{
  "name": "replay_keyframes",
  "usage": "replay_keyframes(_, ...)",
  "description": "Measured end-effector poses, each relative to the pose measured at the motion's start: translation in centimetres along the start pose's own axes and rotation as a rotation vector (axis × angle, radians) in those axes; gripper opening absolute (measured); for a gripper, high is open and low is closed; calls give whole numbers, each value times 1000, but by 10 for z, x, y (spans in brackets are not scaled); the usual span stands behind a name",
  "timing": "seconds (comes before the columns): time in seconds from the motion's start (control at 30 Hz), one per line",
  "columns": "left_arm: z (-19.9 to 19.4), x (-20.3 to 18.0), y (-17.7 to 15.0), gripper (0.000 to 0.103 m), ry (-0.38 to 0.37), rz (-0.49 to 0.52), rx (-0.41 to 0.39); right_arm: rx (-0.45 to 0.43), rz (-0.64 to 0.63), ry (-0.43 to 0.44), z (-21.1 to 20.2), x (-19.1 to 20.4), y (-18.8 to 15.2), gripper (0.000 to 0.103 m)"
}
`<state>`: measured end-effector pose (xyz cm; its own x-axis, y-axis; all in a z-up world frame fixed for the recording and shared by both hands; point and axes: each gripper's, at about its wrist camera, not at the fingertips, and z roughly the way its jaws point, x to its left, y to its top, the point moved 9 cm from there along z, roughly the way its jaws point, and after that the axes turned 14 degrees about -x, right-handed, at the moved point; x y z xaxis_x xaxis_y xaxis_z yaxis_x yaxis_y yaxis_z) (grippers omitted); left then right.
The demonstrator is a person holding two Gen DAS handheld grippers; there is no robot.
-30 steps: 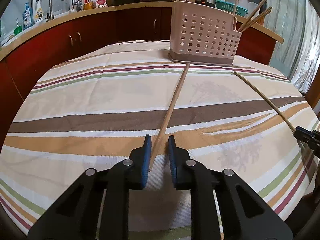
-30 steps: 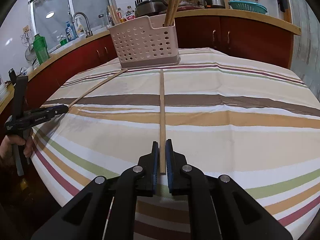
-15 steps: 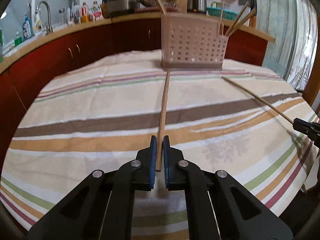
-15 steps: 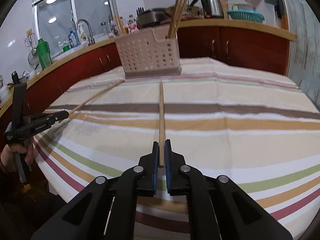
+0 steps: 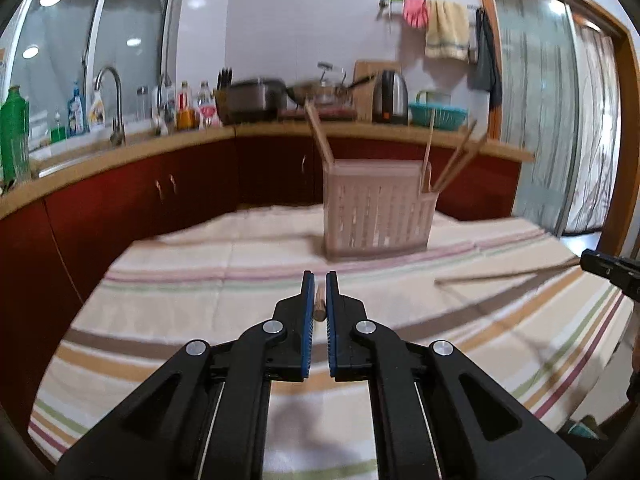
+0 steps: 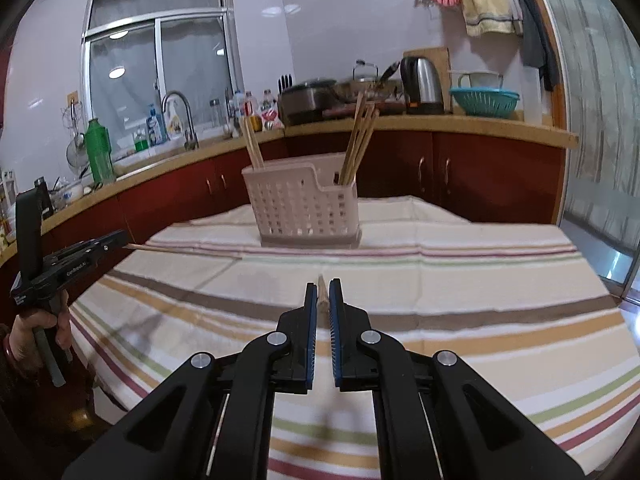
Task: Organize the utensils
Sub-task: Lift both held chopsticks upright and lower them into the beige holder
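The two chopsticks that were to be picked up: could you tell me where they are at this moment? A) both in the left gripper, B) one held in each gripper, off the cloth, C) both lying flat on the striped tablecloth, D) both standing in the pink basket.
B: the left gripper is shut on one chopstick, and the right gripper is shut on the other chopstick, both clear of the tablecloth.
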<state>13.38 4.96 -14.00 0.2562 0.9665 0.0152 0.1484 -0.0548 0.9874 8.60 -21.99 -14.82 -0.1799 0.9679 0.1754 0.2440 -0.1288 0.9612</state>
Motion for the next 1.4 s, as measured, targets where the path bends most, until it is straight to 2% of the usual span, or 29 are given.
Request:
replay_keyframes(0.23, 19, 0, 40, 6, -15, 0, -73, -59, -32, 1, 18, 1, 39, 7)
replay_keyframes(0.6, 56, -2, 74, 6, -27, 30, -105, -106, -70, 19, 61, 10, 77, 7)
replay_keyframes(1.0, 88, -7, 90, 7, -40, 49, -126, -109, -69, 18, 100, 5, 84, 7)
replay_keyframes(1.4, 101, -6, 87, 6, -57, 34, -110, -125, -67, 24, 108, 8, 90, 7)
